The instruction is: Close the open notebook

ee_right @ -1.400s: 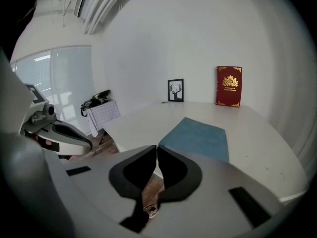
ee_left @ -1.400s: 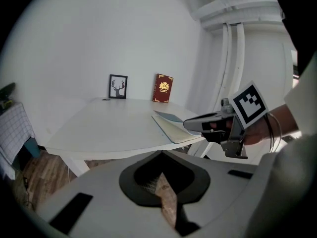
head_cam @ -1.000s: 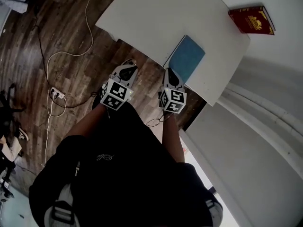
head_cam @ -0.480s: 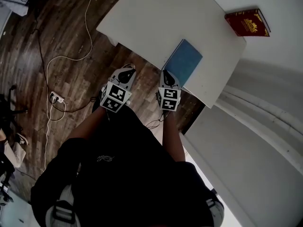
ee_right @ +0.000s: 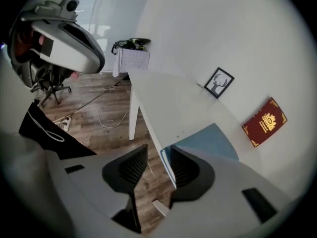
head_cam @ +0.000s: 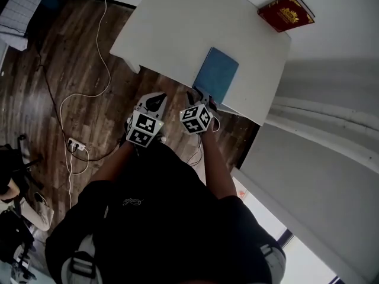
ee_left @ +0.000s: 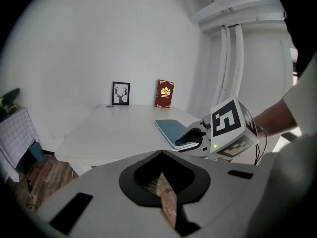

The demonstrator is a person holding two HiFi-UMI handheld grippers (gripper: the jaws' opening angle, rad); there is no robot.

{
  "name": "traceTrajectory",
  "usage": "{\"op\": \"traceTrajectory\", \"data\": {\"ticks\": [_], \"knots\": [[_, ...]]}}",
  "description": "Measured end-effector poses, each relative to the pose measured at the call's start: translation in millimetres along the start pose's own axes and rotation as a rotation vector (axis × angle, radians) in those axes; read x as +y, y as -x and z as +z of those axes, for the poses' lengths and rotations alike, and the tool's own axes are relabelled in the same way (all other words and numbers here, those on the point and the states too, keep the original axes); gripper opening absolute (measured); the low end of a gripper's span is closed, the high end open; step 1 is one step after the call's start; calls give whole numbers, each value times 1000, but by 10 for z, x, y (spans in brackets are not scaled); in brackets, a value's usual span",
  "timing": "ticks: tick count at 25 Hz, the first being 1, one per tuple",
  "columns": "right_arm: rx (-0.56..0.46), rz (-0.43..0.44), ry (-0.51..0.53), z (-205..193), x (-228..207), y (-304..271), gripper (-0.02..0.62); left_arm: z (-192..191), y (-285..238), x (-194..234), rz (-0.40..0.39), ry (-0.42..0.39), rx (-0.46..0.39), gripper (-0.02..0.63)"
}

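A blue notebook (head_cam: 216, 74) lies shut, cover up, on the white table (head_cam: 177, 28), its near end overhanging the table's front edge. My right gripper (head_cam: 200, 96) is at that near corner and its jaws are opening. In the right gripper view (ee_right: 158, 165) the notebook's (ee_right: 208, 140) corner edge sits in the gap, with no pad pressing on it. From the left gripper view the right gripper (ee_left: 195, 139) straddles the notebook's (ee_left: 170, 129) end. My left gripper (head_cam: 155, 101) hovers over the floor just short of the table, its jaws (ee_left: 161, 180) shut and empty.
A red book (head_cam: 286, 12) stands at the table's far side against the wall, with a small framed deer picture (ee_left: 121, 92) to its left. A white cable (head_cam: 71, 99) and power strip (head_cam: 76, 144) lie on the wooden floor. A cloth-covered stand (ee_right: 131, 58) is further off.
The right gripper has rolled and sunk a little at the notebook's near corner, and its jaws have gone from shut to apart. The left gripper has barely moved.
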State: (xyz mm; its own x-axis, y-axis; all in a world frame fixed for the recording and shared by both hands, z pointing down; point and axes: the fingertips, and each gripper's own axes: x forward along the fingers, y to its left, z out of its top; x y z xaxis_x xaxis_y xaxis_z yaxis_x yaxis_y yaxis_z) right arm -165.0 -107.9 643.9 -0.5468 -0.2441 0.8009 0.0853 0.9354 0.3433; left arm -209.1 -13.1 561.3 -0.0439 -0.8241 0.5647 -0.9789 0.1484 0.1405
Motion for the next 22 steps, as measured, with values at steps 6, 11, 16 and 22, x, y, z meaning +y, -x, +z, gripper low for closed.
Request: {"op": "traceTrajectory", "data": {"ticks": [6, 11, 16, 22], "knots": [[-146, -93, -129, 133, -70, 472, 143, 241, 73, -197, -9, -37, -68, 3], [-304, -78, -252, 123, -77, 1065, 43, 405, 140, -490, -41, -56, -106, 3], [-428, -159, -348, 37, -102, 1613, 31, 464, 275, -819, -79, -108, -132, 3], [-582, -260, -559, -21, -96, 2212, 28, 532, 433, -1053, -84, -109, -208, 3]]}}
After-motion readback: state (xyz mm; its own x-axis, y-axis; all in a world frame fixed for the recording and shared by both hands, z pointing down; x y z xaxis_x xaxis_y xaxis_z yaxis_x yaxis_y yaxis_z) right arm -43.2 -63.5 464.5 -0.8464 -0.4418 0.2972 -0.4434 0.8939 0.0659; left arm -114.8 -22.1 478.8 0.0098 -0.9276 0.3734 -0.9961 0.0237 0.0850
